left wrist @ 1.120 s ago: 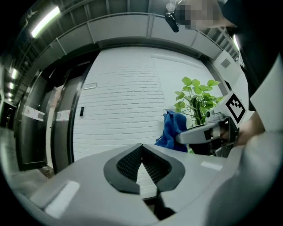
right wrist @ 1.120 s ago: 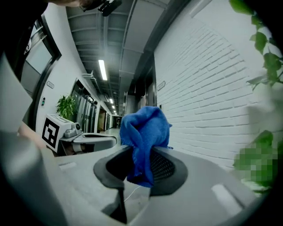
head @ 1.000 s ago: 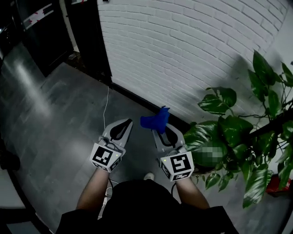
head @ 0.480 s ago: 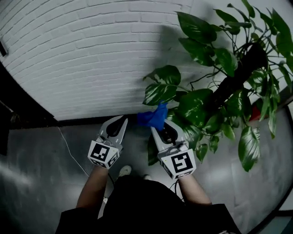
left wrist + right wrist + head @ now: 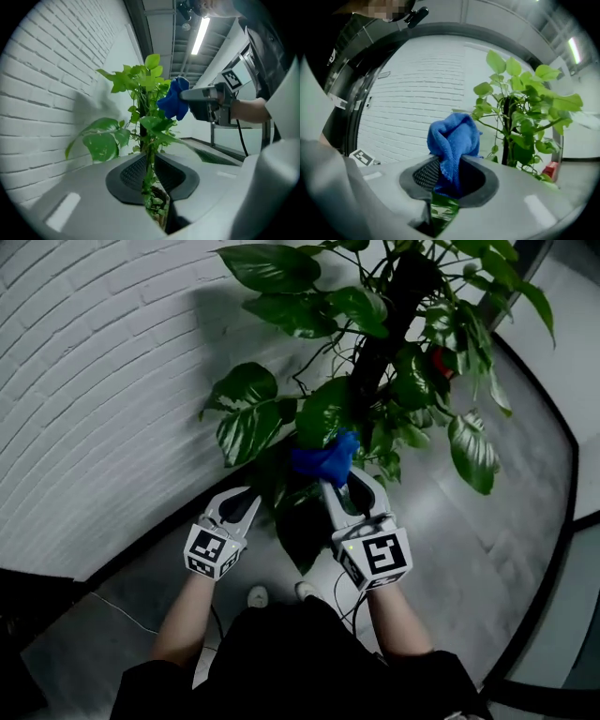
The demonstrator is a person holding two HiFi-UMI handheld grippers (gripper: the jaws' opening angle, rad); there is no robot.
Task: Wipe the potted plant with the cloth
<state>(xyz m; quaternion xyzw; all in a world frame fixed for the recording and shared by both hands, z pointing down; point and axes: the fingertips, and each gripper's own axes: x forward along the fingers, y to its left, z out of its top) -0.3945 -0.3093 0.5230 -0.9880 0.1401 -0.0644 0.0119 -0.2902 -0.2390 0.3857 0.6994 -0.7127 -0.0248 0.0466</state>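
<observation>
Approach step, wiping not yet begun by the look of it. The right gripper (image 5: 345, 482) is clenched on the blue cloth (image 5: 325, 458), which bunches out past its tips. The cloth sits right at the lower leaves of the potted plant (image 5: 380, 343), touching or just short, can't tell from the head view. The left gripper (image 5: 247, 494) is empty, its jaws only narrowly parted and just been opening, nothing between them. It hangs beside the right one, with a big variegated leaf (image 5: 246, 423) ahead of its tips. Next move, my guess: the left gripper opens wider and steadies a leaf by its edge, then the right drags the cloth along the leaf face, lightly, since leaves look thin and stems bendy. The left gripper view shows the plant side-on, upright by the brick wall (image 5: 42, 93), with the cloth level with its mid-height leaves, which the head view flattens. The right gripper view shows the pinch itself, cloth wedged deep between the pads, plus a red thing (image 5: 551, 169) low beyond the plant, unidentifiable. The pot is not clear in any view.
</observation>
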